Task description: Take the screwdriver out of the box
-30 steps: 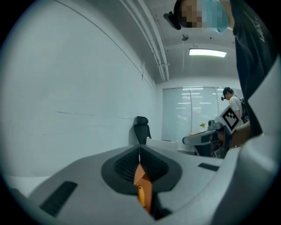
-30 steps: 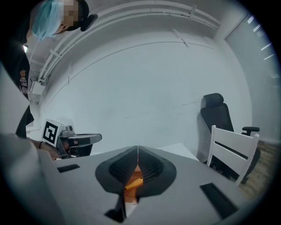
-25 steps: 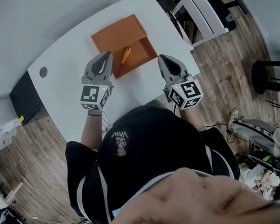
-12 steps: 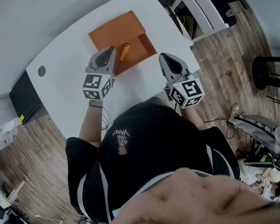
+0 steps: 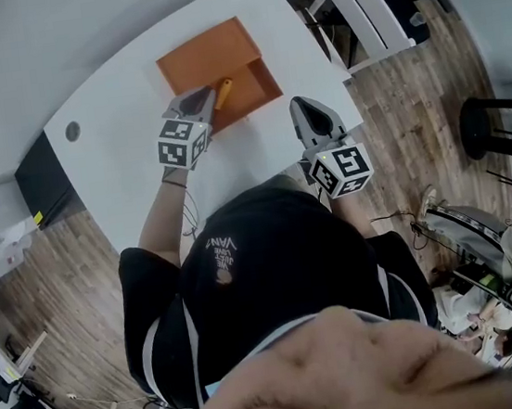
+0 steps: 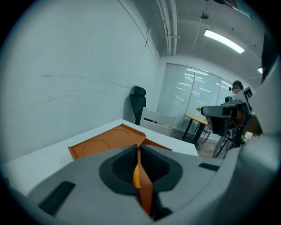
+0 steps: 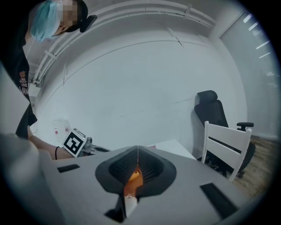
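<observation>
Where your left jaws stand: the left gripper (image 6: pixel 138 148) has its jaws pressed together tip to tip with nothing between them; orange shows only through the slot behind them.
Where your right jaws stand: the right gripper (image 7: pixel 138 150) also has its jaws closed and empty, with a sliver of orange visible past them.
Screwdriver (image 5: pixel 223 93): it lies in the box, yellow-orange handle up, just to the right of your left gripper's tip; whether they touch, you cannot tell.
Box (image 5: pixel 203 54): orange and open, with its flat lid half toward the far side and the deeper half nearer you, where the screwdriver rests.
Left gripper's place: at the near-left edge of the box, pointing into it.
Right gripper's place: over bare tabletop (image 5: pixel 126 141), near the box's near-right corner but apart from it.
Surroundings: a white chair (image 5: pixel 362 12) stands beyond the tabletop's right edge on a wooden floor (image 5: pixel 414 122).
</observation>
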Action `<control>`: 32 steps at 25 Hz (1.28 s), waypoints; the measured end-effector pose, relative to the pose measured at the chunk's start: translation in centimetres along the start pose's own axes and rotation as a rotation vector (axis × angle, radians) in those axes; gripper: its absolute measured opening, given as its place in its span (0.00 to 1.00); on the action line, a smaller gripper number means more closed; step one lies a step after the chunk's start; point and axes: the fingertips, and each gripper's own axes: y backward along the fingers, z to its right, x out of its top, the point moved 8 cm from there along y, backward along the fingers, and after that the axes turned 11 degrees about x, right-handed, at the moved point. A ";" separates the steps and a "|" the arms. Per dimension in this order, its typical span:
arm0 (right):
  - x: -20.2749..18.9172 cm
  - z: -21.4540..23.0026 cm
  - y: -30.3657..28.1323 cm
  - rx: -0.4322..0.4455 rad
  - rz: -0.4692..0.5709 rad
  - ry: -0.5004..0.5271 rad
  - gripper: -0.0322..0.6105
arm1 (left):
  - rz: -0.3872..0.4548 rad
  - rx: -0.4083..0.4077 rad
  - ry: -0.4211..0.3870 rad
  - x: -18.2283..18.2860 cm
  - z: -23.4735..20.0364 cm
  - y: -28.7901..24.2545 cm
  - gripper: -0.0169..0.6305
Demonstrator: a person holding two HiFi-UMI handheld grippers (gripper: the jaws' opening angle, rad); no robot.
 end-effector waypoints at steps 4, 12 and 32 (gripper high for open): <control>-0.2 0.4 0.4 -0.010 0.001 -0.003 0.07 | -0.066 -0.013 -0.043 -0.9 0.4 -1.2 0.05; -0.2 0.6 0.5 -0.005 -0.002 -0.008 0.07 | -0.194 -0.026 -0.076 -2.2 0.5 -3.2 0.05; -0.7 1.6 0.9 -0.015 -0.008 -0.016 0.07 | -0.449 -0.057 -0.132 -4.6 1.6 -7.2 0.25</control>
